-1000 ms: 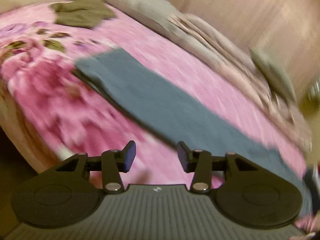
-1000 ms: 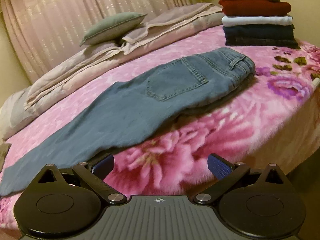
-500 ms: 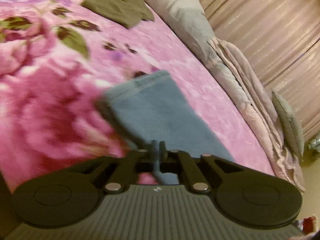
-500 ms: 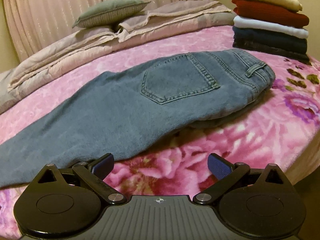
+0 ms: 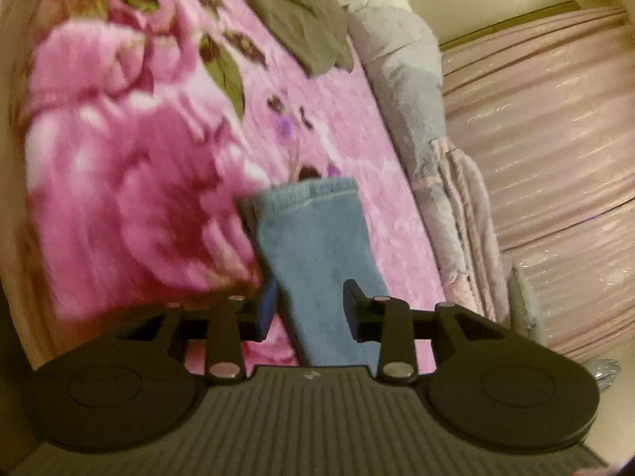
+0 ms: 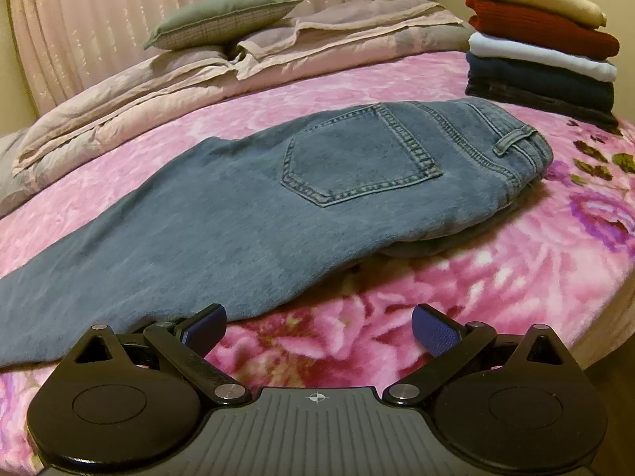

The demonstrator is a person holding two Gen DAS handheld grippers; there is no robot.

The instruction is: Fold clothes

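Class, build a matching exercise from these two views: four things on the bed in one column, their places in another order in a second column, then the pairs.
1 blue denim jeans
2 grey-green pillow
3 cream folded sweater
4 olive-brown crumpled garment

A top of the folded stack
B on the folded pale bedding
C flat on the pink floral blanket
D beyond the trouser hem

Pairs: 1-C, 2-B, 3-A, 4-D

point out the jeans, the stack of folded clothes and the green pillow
jeans (image 6: 357, 158), right wrist view, back pocket
stack of folded clothes (image 6: 543, 27), right wrist view, red sweater
green pillow (image 6: 218, 16), right wrist view, middle
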